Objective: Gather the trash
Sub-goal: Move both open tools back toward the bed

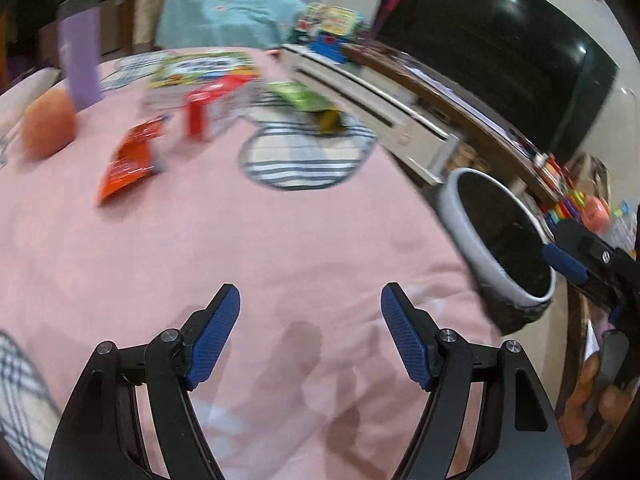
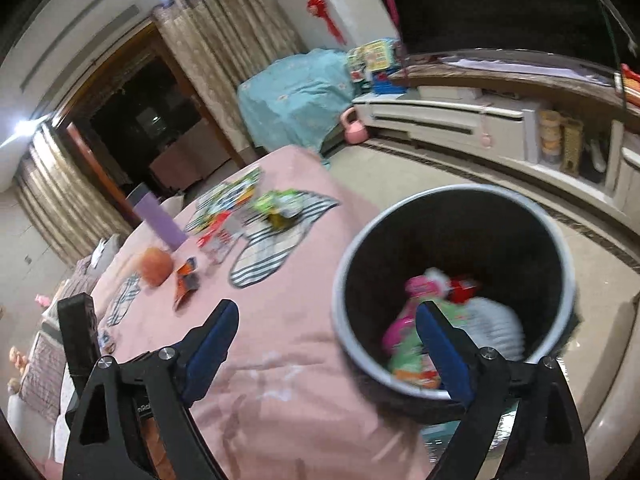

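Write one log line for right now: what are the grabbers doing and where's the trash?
left gripper: open, empty | right gripper: open, empty | bin: holds wrappers | orange wrapper: on pink cloth

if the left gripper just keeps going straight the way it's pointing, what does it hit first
Most likely the bare pink tablecloth just ahead of the open, empty left gripper. Nothing lies between its fingers and the cloth; the orange wrapper and striped mat sit farther on, though depth is hard to judge.
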The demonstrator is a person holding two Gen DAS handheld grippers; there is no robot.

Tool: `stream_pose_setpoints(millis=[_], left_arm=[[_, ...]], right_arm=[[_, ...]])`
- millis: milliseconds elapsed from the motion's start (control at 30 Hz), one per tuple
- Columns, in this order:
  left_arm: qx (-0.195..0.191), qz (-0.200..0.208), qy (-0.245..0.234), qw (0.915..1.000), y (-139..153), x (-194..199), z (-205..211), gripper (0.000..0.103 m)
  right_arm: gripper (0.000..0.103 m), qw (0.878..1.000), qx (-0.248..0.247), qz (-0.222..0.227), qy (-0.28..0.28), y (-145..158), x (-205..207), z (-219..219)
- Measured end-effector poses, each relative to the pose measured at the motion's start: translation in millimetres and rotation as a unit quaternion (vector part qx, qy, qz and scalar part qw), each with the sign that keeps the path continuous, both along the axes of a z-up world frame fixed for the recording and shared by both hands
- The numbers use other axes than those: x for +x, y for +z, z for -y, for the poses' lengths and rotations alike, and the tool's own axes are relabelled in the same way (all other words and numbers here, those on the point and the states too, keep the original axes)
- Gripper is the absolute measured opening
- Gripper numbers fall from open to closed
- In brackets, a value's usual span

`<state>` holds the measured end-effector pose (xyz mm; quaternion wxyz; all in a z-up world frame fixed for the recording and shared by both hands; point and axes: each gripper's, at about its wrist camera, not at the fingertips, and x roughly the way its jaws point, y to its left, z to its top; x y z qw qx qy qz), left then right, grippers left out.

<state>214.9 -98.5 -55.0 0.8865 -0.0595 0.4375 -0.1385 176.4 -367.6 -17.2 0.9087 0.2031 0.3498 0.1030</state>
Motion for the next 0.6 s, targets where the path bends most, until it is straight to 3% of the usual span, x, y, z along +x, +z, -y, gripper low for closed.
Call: stream_pose_setpoints(millis=[300,600], left_arm=[[0.012,0.009,0.061,0.998,-5,1,-74,0.075],[0.022,0.017,0.097,0.9949,-6,46,-108,0.075]], right_arm=[[0.096,0.998,0.002,-0.025,0.051,-20,16,-72],[0.096,0.998,0.006,-0.025,0.055,-34,36,-113]])
